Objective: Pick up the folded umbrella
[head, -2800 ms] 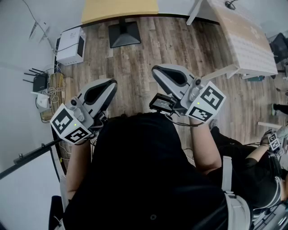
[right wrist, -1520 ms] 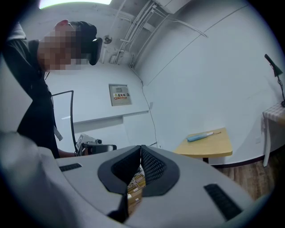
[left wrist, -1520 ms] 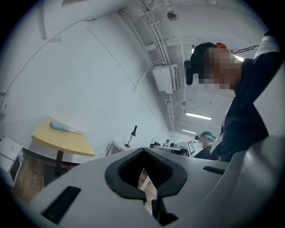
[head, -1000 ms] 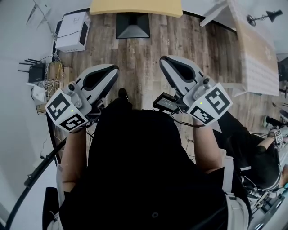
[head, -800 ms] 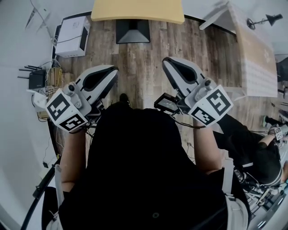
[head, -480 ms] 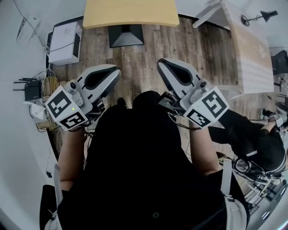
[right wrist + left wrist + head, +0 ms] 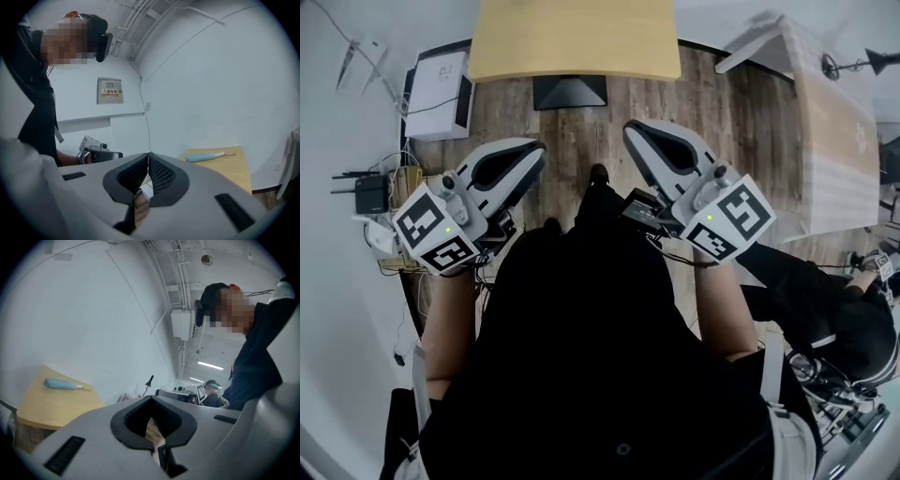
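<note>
Two grippers are held level in front of the person's chest, both clenched and empty: the left gripper (image 7: 532, 152) and the right gripper (image 7: 630, 131). Each gripper view shows the jaws meeting at the tip with nothing between them.

Below and ahead of both lies wood floor (image 7: 581, 127). Beyond it stands the table (image 7: 572, 42), with its black foot (image 7: 570, 91) ahead between the two grippers.

The umbrella (image 7: 63, 384), pale blue and folded, lies on its side on the tabletop, well apart from both grippers. It sits left of the line the left gripper points along and right of the line the right gripper points along. A thin cord trails from its handle end. The head view does not show it.

Judged hazards:
- **Shut jaws:** arriving closed, they would push the round body instead of straddling it, so it could roll across the top or off an edge. They need to part first.
- **Low approach:** a path near tabletop height could strike the near edge of the table.
- **Poor grip point:** closing on the narrow handle end or the cord, not the body, could let the umbrella tilt and slip out.
- **Converging paths:** the grippers angle toward each other, so a joint reach could knock them together.
</note>
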